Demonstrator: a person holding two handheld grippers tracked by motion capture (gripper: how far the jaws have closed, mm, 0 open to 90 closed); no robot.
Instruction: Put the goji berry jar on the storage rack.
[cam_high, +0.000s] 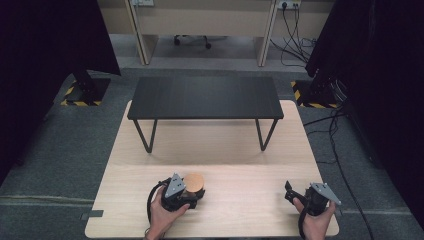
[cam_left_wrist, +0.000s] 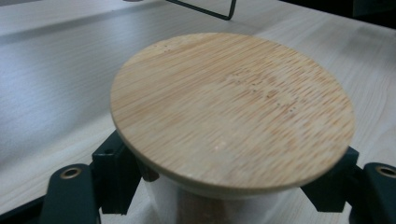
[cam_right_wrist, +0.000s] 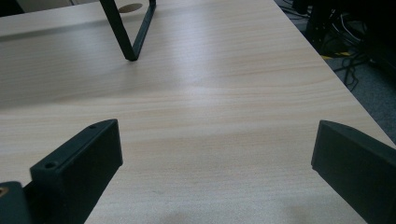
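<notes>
On the pale wooden table (cam_high: 240, 200), left fingers (cam_left_wrist: 112, 172) pinch the bamboo-lidded jar (cam_left_wrist: 232, 112); right fingers (cam_right_wrist: 84, 163) spread; grey carpet (cam_high: 60, 150) around.

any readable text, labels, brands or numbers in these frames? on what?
None readable.
Jar: wooden lid is bare grain, no print.
Left gripper and right gripper: no markings legible.
Black bench and table: plain.
Floor stripes: yellow-black hazard marking, no words.

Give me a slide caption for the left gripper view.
Left tongs shut on a jar with a round bamboo lid, on the pale wooden table.
</notes>
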